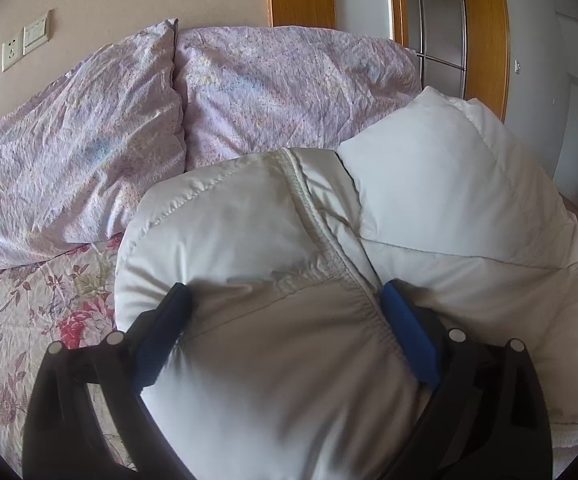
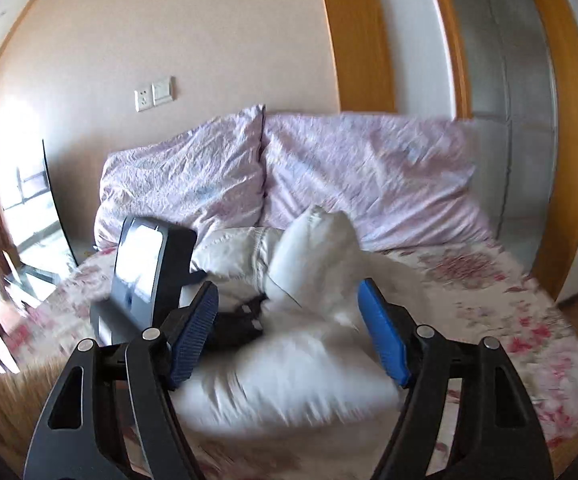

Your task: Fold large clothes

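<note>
Your left gripper (image 1: pixel 285 300) has its jaws spread wide around a fat, puffy fold of the white down jacket (image 1: pixel 273 240), and both blue pads (image 1: pixel 407 332) are pushed right into the padding, so you've got a solid grab on it there, with an elastic seam running down just inside the right-hand pad. Your right gripper (image 2: pixel 287 316) is a different story: jaws standing well apart, nothing pinched, the blue pads (image 2: pixel 383 336) just hanging in the air above the white down jacket (image 2: pixel 289 372), which shows between them but lower down. That view is blurry, so fine detail on the cloth is hard to read. The jacket itself is bunched in a lumpy heap on the bed, sitting on the flowered bedspread (image 2: pixel 501 312), with one puffy bit sticking up toward the pillows. From the right wrist view you can see your left gripper's body (image 2: pixel 145 268) off to the left, its fingers buried in the jacket's near-left side. Behind the jacket, two crinkly lilac pillows (image 1: pixel 89 136) lean side by side against the beige wall, and there's a socket and switch plate (image 2: pixel 153 94) on that wall above them. Off to the right stands a wooden door frame (image 1: pixel 485 32) with a glass-paneled door.
</note>
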